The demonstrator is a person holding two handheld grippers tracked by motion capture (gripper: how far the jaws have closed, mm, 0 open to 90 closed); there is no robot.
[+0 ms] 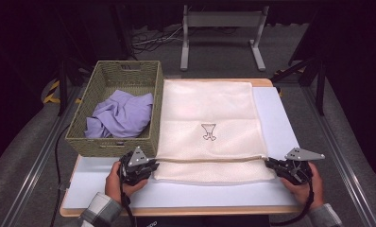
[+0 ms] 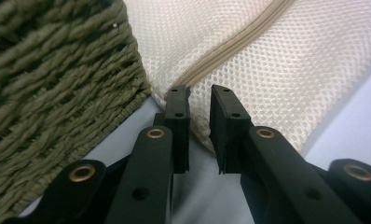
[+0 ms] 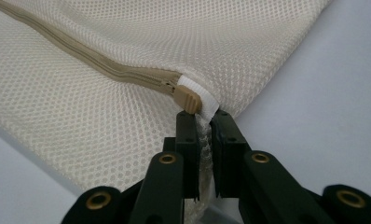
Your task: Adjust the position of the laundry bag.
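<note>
Both hands rest low at the mesh bag's corners: left gripper, seven o'clock, narrowly apart; right gripper, five o'clock, pinching mesh.

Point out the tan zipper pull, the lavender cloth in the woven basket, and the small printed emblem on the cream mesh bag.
tan zipper pull (image 3: 188, 99), right gripper view, on its flat plastic tab.
lavender cloth (image 1: 122, 115), high view, on the middle of its crumpled folds.
printed emblem (image 1: 209, 132), high view, on the centre of the dark outline.
</note>
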